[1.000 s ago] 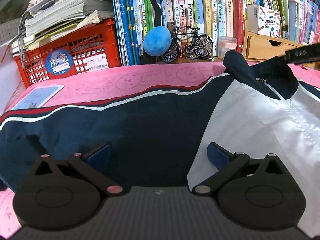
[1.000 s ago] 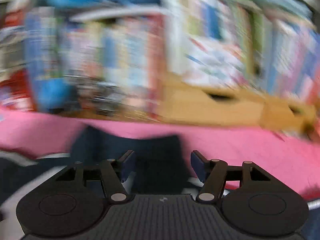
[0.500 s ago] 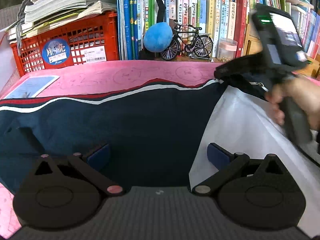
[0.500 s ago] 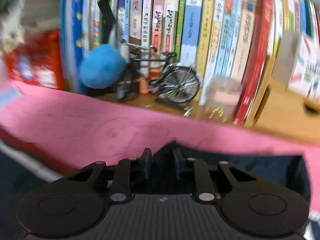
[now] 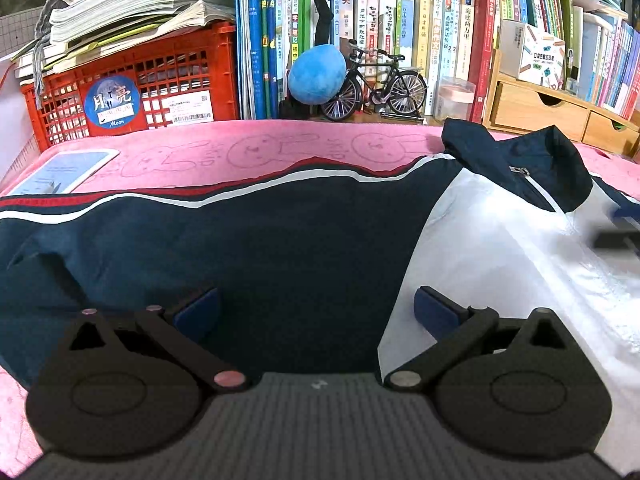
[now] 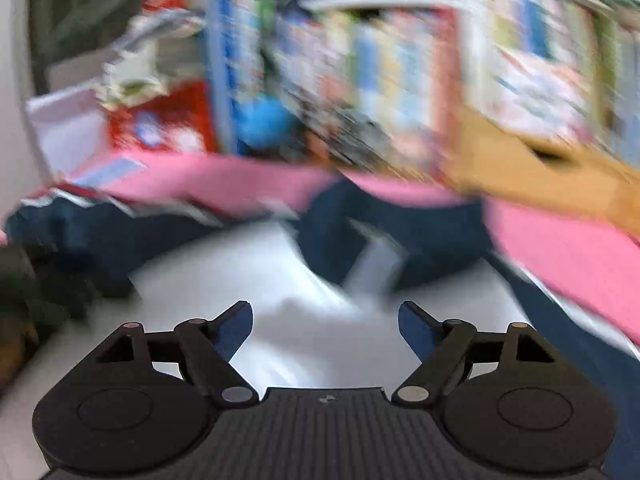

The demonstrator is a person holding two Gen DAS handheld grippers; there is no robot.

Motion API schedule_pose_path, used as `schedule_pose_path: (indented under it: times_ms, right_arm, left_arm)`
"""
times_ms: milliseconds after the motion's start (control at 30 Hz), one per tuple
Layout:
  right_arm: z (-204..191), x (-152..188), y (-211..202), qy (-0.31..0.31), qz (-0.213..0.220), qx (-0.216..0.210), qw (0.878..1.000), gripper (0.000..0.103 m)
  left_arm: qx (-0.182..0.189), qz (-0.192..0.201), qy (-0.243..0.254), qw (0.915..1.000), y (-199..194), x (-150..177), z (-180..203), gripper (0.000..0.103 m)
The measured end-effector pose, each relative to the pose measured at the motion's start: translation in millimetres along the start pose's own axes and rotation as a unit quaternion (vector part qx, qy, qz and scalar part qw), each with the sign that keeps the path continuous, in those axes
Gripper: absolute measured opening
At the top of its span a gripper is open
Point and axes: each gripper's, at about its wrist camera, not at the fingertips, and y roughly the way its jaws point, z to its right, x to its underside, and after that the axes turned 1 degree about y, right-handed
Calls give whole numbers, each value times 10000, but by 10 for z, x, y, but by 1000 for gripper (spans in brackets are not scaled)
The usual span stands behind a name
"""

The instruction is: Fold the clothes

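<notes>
A navy and white zip jacket [image 5: 304, 240] with red and white stripes lies spread over a pink cloth [image 5: 256, 148]. Its dark collar [image 5: 520, 156] stands at the back right. My left gripper [image 5: 316, 308] hovers open over the navy panel beside the white one, with nothing between its pads. The right wrist view is blurred by motion. There my right gripper [image 6: 326, 322] is over the jacket's white front [image 6: 272, 288], near of the collar [image 6: 400, 232]. Its jaws are opening and nothing sits between them. A dark blurred edge of the right gripper [image 5: 618, 236] shows at the left wrist view's right side.
Behind the pink cloth stand a red crate [image 5: 132, 88] stacked with papers, a row of books [image 5: 400, 28], a blue plush ball [image 5: 316, 74], a model bicycle [image 5: 376, 84] and wooden drawers [image 5: 536, 108]. A blue-and-white card [image 5: 64, 170] lies at the cloth's left.
The right gripper was shut on the dark collar half a second ago; it has let go, opened and pulled back over the white front. The left gripper has stayed in place.
</notes>
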Motion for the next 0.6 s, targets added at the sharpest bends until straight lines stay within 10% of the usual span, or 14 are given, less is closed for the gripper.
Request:
schedule_pose_path:
  times_ms: [200, 367, 600]
  right_arm:
    - [1396, 571, -478, 1098, 81, 1721, 9789, 88]
    - [2121, 714, -833, 2055, 38, 3373, 9187, 83]
    - [827, 905, -1585, 602, 1455, 715, 9849, 94]
  left_arm:
    - [-14, -5, 25, 10000, 7, -1, 1, 103]
    - [-40, 2, 21, 10000, 17, -4, 0, 103]
    - [-443, 237, 555, 9972, -425, 88, 199, 103]
